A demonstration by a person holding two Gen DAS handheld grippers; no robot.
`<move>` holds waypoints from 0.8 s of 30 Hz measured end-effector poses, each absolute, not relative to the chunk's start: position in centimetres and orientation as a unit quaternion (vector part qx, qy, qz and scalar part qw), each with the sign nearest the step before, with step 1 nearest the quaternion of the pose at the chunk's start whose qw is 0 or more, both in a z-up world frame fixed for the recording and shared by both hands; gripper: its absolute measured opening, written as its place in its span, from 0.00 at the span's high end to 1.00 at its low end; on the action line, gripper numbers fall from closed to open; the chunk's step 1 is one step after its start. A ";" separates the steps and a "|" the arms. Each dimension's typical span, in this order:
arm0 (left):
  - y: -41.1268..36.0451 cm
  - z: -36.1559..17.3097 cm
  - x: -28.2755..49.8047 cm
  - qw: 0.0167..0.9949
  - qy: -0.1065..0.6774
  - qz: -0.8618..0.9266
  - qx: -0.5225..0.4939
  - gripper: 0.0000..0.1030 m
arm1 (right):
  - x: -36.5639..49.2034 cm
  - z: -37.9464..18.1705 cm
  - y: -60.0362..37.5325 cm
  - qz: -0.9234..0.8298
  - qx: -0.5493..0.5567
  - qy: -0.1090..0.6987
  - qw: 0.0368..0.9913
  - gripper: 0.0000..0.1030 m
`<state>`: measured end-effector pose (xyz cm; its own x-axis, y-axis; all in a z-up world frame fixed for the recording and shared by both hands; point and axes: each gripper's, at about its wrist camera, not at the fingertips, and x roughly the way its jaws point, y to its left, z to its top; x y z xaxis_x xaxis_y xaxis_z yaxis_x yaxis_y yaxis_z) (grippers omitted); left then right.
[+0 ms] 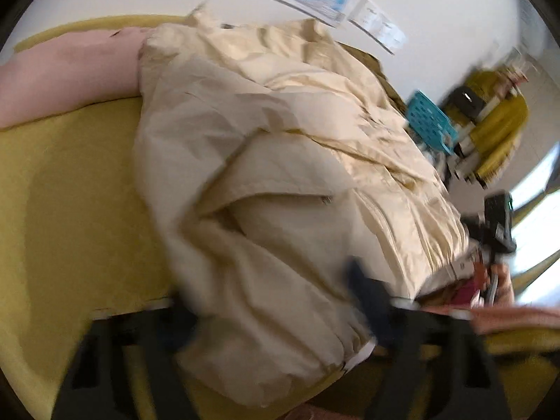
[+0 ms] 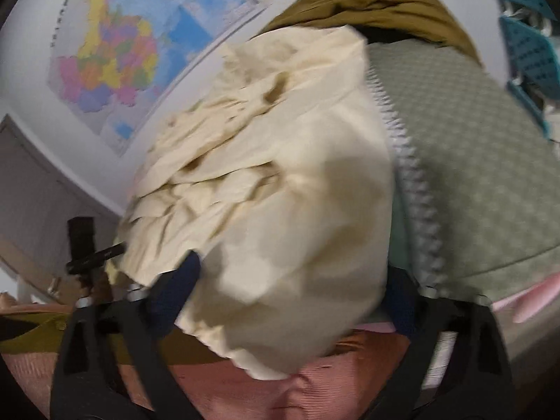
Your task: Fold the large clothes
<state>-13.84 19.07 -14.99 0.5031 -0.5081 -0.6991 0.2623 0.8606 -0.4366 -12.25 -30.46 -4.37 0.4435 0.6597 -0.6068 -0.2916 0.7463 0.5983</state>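
One cream jacket (image 1: 280, 182) is the garment in hand, and two grippers work it. Around it lie one pink garment (image 1: 59, 77), one olive-brown garment (image 2: 378, 7), one green patterned piece with a grey zigzag edge (image 2: 472, 161), and a salmon ribbed cloth (image 2: 280, 385) low in the right wrist view. One turquoise perforated basket (image 1: 430, 122) stands behind, and one coloured map (image 2: 115, 45) hangs on the white wall.

The surface is a mustard-yellow cover (image 1: 70, 203), a bed or padded table; which of the two is unclear. The room is cluttered to the far side, with bright windows at the edge of the left wrist view.

The jacket is crumpled and bunched, a light, creased fabric with a seam flap and gathered folds, heaped on the yellow cover beside the pink garment.

The left gripper (image 1: 280, 301) has its dark fingers set wide apart with a hem of the jacket between them; motion blur hides whether they pinch it. The right gripper (image 2: 290, 294) likewise straddles a thick bulge of cream cloth, its blue-padded fingers (image 2: 178, 287) pressed against the fabric on either side, so it appears to grip the jacket.
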 end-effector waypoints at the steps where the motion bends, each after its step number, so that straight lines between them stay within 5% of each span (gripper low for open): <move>1: 19.2 -14.8 -13.9 0.856 0.444 -0.219 -0.148 0.58 | -12.1 -4.6 -29.9 0.304 0.213 0.443 0.816 0.46; 2: 19.5 -14.5 -13.7 0.857 0.443 -0.212 -0.159 0.67 | -12.1 -4.9 -29.4 0.322 0.226 0.445 0.805 0.69; 3: 19.9 -13.9 -13.6 0.856 0.440 -0.206 -0.174 0.72 | -11.9 -5.3 -29.0 0.337 0.243 0.448 0.792 0.76; 9: 21.5 -8.6 -15.8 0.878 0.380 -0.220 -0.189 0.88 | -13.9 0.4 -30.4 0.385 0.285 0.353 0.803 0.87; 13: 22.2 -6.5 -17.6 0.892 0.349 -0.230 -0.174 0.89 | -15.7 3.7 -31.3 0.413 0.287 0.294 0.813 0.87; 20: 22.7 -14.2 -15.3 0.846 0.452 -0.216 -0.180 0.80 | -14.5 -2.5 -31.2 0.372 0.313 0.388 0.783 0.74; 22: 23.1 -15.3 -15.3 0.840 0.457 -0.225 -0.189 0.78 | -14.9 -3.7 -31.4 0.371 0.316 0.397 0.778 0.61; 24: 23.1 -15.9 -15.5 0.839 0.453 -0.235 -0.192 0.66 | -15.5 -4.8 -31.7 0.373 0.330 0.403 0.767 0.32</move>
